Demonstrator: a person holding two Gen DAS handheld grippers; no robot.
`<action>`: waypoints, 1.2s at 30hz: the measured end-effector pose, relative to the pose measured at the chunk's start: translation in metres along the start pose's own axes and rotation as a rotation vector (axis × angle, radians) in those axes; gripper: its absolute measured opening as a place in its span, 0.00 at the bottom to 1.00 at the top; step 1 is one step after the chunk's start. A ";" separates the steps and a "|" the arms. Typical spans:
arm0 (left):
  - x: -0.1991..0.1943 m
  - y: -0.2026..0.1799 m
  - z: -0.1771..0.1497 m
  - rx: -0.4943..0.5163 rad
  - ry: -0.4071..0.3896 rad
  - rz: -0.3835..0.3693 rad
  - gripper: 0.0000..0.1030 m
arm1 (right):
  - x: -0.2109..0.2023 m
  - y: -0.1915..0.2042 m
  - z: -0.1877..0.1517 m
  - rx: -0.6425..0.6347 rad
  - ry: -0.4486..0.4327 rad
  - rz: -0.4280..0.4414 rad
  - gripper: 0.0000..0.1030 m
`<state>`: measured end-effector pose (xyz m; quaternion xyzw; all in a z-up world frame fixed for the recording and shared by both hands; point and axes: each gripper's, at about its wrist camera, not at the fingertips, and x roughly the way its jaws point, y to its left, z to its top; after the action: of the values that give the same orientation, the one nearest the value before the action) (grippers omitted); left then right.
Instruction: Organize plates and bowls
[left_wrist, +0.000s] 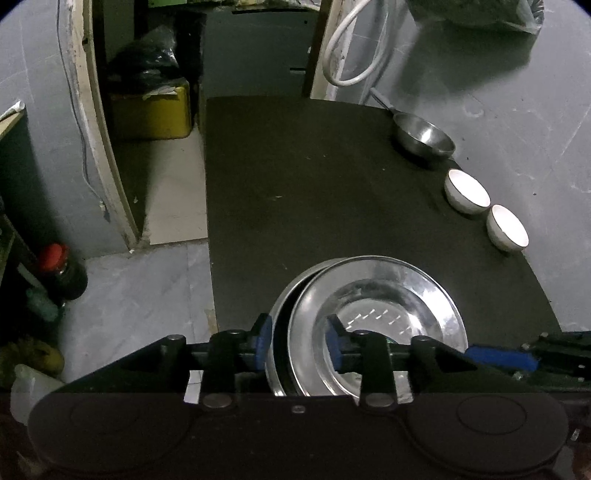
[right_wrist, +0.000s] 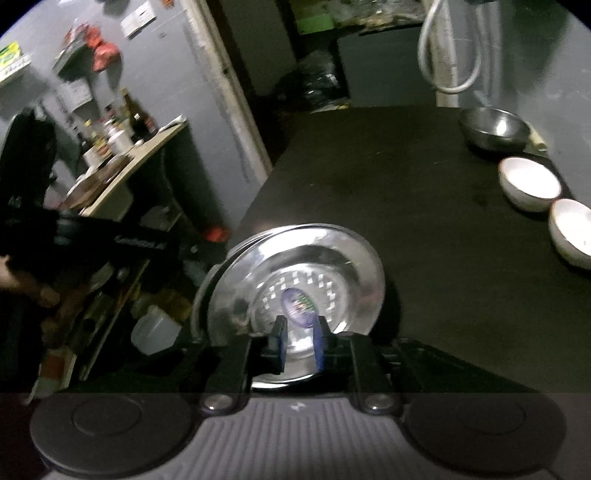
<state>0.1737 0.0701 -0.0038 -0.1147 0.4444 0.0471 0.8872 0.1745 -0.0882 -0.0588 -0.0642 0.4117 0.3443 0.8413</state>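
- The left hand-held gripper (left_wrist: 299, 334) is spread around the rims of two stacked steel plates (left_wrist: 373, 325) at the near edge of the dark counter (left_wrist: 314, 184)
- The right hand-held gripper (right_wrist: 301, 341) pinches the top plate's near rim; a thin, slick rim could slip free
- The plates overhang the counter's left edge; a nudge might tip them to the floor (left_wrist: 147, 295)
- Two white bowls (left_wrist: 467, 192) sit well apart at the right, near a steel pan (left_wrist: 424, 138)

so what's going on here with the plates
A person is working two steel plates at the near edge of a black table, one hand-held gripper in each hand. The left hand-held gripper straddles the plates' left rims, jaws apart. The right hand-held gripper has its fingers narrowly set at the top plate's near rim; a firm pinch isn't clear. Along the right side sit two white bowls and a steel pan, untouched.
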 end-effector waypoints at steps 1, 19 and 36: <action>0.001 -0.001 0.001 -0.001 0.000 0.000 0.37 | -0.001 -0.003 0.000 0.011 -0.006 -0.010 0.18; -0.004 0.013 0.003 -0.078 -0.026 0.107 0.95 | 0.010 -0.017 0.000 0.063 -0.009 -0.088 0.61; -0.009 0.034 -0.004 -0.155 -0.009 0.154 0.99 | 0.024 -0.011 0.001 0.047 0.016 -0.040 0.82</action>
<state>0.1586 0.1024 -0.0042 -0.1481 0.4428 0.1500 0.8715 0.1921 -0.0834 -0.0775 -0.0553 0.4253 0.3171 0.8459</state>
